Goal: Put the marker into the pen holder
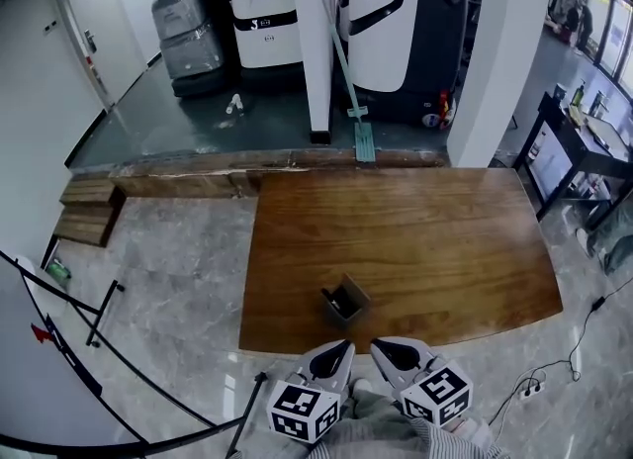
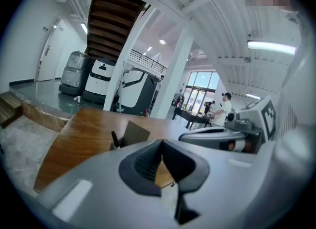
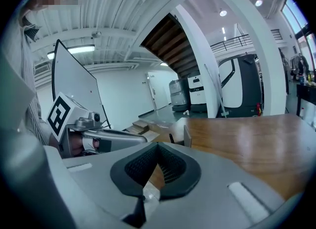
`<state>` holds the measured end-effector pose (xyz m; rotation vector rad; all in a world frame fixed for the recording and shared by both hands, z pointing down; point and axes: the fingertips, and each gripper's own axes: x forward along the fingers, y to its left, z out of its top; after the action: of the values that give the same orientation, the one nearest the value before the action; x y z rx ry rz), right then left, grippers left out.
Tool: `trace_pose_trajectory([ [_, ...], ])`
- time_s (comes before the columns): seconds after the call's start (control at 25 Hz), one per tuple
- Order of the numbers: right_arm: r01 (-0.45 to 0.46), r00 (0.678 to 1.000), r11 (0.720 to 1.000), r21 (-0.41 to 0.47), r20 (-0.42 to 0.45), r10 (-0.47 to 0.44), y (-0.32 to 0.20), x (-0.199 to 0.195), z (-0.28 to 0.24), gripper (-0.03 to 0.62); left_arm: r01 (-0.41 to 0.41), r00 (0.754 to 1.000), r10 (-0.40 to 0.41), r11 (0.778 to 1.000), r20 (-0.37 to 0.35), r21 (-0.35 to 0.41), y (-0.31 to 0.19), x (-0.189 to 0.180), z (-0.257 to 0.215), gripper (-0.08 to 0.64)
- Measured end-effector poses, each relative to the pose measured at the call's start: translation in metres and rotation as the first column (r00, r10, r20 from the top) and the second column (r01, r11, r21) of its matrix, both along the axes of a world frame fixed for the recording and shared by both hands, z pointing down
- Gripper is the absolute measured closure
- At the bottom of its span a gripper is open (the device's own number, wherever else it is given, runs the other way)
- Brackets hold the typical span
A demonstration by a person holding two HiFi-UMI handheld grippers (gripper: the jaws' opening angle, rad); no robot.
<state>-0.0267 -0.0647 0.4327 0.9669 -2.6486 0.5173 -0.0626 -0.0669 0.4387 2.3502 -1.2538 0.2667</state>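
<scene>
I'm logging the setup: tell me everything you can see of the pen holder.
The pen holder is a small square box, open on top, with brownish, cardboard-like walls. It stands upright on the wooden table, close to its near edge. A dark marker stands inside it, poking above the rim. Nothing else touches it.

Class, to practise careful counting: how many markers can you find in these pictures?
1: a dark marker stands in the pen holder, near the front edge of the table. Others could be hidden deeper inside the holder.
</scene>
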Motion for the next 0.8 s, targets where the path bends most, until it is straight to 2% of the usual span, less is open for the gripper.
trace_pose_trajectory([
  [0.8,-0.013,1.000,1.000,-0.013,-0.015,0.013,-0.0004,0.0037,0.0045,0.594,-0.017,1.000,0.017,1.000,0.014,-0.023,0.0017,0.0056,0.0064,0.552],
])
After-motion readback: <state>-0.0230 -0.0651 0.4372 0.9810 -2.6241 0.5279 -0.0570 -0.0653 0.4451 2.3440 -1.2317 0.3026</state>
